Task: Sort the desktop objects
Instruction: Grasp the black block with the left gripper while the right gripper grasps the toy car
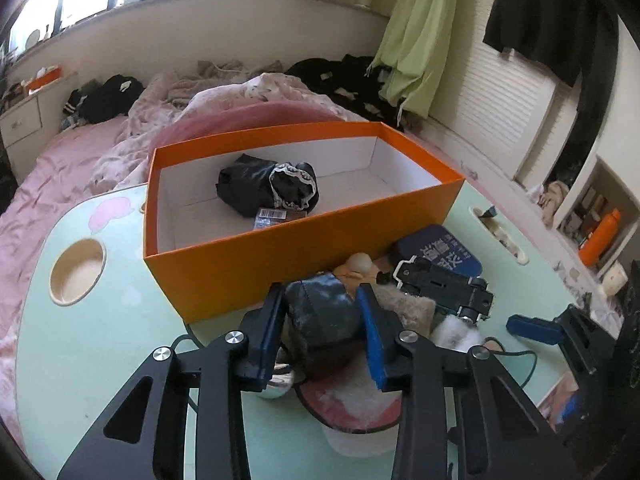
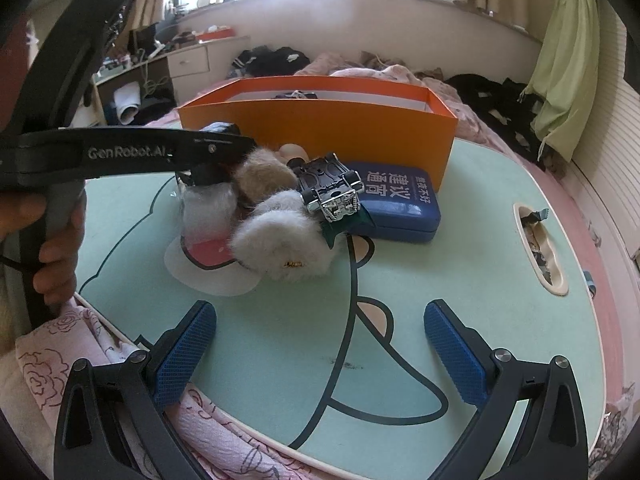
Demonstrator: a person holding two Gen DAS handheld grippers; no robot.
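Observation:
My left gripper (image 1: 322,300) is shut on a dark glossy box (image 1: 320,320) just in front of the orange box (image 1: 280,264); it also shows in the right wrist view (image 2: 218,136), over the pile. The orange box (image 2: 320,128) holds a black lace-trimmed garment (image 1: 268,188) and a small packet (image 1: 272,216). On the table lie an upside-down toy car (image 2: 330,188), a blue case (image 2: 396,204), a grey furry item (image 2: 280,240), a tan furry item (image 2: 262,174) and a small doll head (image 1: 360,264). My right gripper (image 2: 320,336) is open and empty above the table's near edge.
The mint-green lap table (image 2: 440,280) has a round cup hole (image 1: 78,272) at the left and a slot (image 2: 540,248) at the right. It stands on a pink bed (image 1: 48,168) with clothes. A shelf with an orange bottle (image 1: 600,236) is at the right.

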